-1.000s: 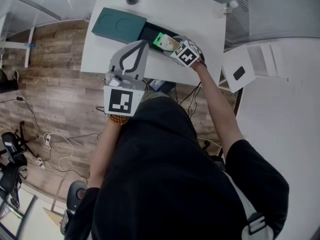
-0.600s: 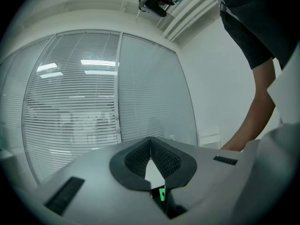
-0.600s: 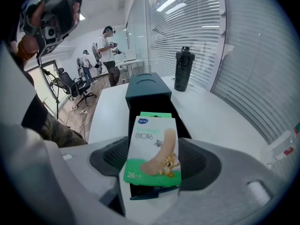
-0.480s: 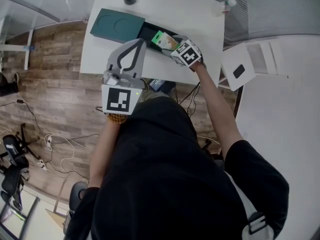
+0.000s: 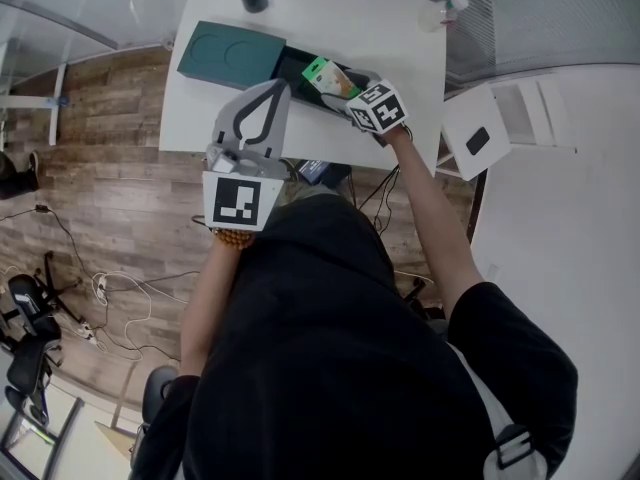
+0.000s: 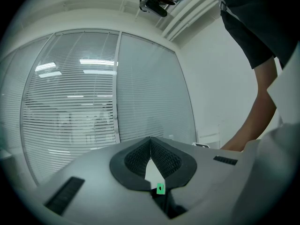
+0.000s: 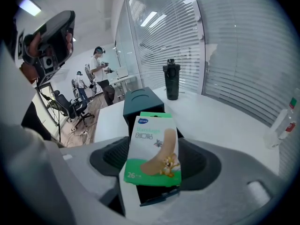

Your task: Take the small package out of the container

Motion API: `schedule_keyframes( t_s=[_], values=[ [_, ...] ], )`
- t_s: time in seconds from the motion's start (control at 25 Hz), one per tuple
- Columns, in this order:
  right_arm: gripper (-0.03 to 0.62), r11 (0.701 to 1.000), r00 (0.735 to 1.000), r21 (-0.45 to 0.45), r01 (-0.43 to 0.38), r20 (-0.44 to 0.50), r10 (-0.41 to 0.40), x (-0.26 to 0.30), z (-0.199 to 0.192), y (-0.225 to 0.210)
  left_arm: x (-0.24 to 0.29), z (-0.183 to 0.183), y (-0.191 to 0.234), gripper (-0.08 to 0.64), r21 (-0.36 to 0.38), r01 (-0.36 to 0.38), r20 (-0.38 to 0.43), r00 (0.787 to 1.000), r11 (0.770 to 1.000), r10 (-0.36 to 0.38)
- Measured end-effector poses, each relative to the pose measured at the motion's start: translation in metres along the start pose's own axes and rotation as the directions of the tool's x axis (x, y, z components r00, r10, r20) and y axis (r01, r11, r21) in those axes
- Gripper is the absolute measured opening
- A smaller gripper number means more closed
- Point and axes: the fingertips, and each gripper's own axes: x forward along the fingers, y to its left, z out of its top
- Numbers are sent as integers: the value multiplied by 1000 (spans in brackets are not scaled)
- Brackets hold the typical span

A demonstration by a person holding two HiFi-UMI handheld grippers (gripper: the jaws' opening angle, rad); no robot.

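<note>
In the head view, a white table (image 5: 400,43) lies at 12 o'clock from the person, with wooden floor (image 5: 110,168) off at 9 o'clock. On the table, a dark green container (image 5: 296,68) stands open, and its lid (image 5: 230,53), which has 2 round recesses, lies flat just beside it at its 9 o'clock side. The right gripper (image 5: 352,92) reaches in from 5 o'clock and its jaws are clamped on the small package (image 5: 328,76), a green and white box, over the container's 3 o'clock end. The right gripper view shows the small package (image 7: 152,149) upright between the 2 dark pads, gripped by its sides, printed face to the camera, with the lid (image 7: 140,101) behind it at 12 o'clock; whether its lower edge is clear of the container's rim cannot be told. A black bottle (image 7: 172,86) stands farther back at 1 o'clock, a clear bottle (image 7: 286,121) at 3 o'clock, and people (image 7: 99,69) stand among office chairs (image 7: 70,107) at 10 o'clock. The left gripper (image 5: 272,92) hangs over the table's near edge, at 7 o'clock from the container and apart from it. In its own view, the left gripper (image 6: 151,139) has its jaws pressed together on nothing and faces a glass wall with blinds (image 6: 79,97).
</note>
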Motion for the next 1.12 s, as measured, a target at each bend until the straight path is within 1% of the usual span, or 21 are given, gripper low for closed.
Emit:
schedule_keyframes(
  t_s=[0.24,0.56,0.76,0.8,0.92,1.0,1.12],
  values=[
    [324,997,997,73,-22,69,16,-10,11,-3,4,-1,-1,2,-8,-2,-2,1000,1000,2],
    [324,999,993,39,-10,116,6,-19,23,3,9,-4,2,2,-14,4,-13,1000,1000,-4],
    [324,999,983,30,11,181,-17,-33,40,4,16,-10,2,2,-35,18,-37,999,999,-19],
    [324,1000,981,23,17,194,-21,-36,45,5,18,-13,3,2,-33,27,-43,999,999,-29],
    [324,999,974,-11,39,224,-35,-46,55,7,29,-23,1,3,20,84,-48,995,996,-83],
    [324,998,969,-32,54,244,-44,-53,61,8,37,-33,-2,3,3,108,-72,992,994,-107],
    [324,996,959,-45,79,278,-63,-62,70,9,48,-53,-7,5,-61,142,-117,982,988,-149]
  ],
)
